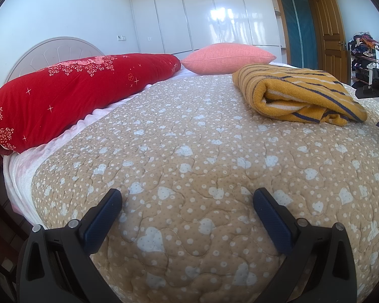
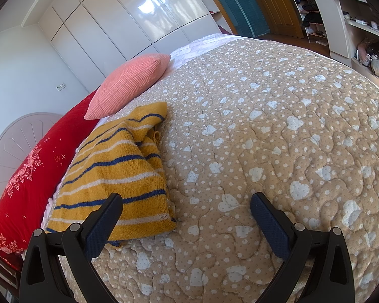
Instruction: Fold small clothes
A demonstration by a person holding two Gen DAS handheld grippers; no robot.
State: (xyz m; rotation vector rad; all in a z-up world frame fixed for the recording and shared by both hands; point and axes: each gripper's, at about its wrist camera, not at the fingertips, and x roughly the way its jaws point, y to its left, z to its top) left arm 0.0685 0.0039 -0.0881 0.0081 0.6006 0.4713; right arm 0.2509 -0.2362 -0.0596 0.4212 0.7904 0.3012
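One sweater [image 2: 113, 174], mustard-yellow knit with navy and white stripes, lies folded into a rough rectangle, layered edges showing at one end, one corner rumpled. It rests flat on the quilt [image 2: 278, 139], near the pillow end of the bed. One quilt: tan, white hearts and dots, stitched wavy lines, covers most of the bed. Two pillows behind the sweater: one pink cushion [image 2: 131, 85], one long red pillow [image 1: 70, 96] with floral print against the pale headboard [image 1: 55, 53]. Two grippers, both spread wide with nothing between the fingers. Left gripper [image 1: 187, 199] hovers over bare quilt, well apart from the sweater [image 1: 300, 93]. Right gripper [image 2: 185, 202] sits just beside the sweater, its left finger overlapping the sweater's near edge in view; contact unclear. White wardrobe [image 1: 202, 12] behind the bed, one wooden door [image 1: 328, 32] at right.
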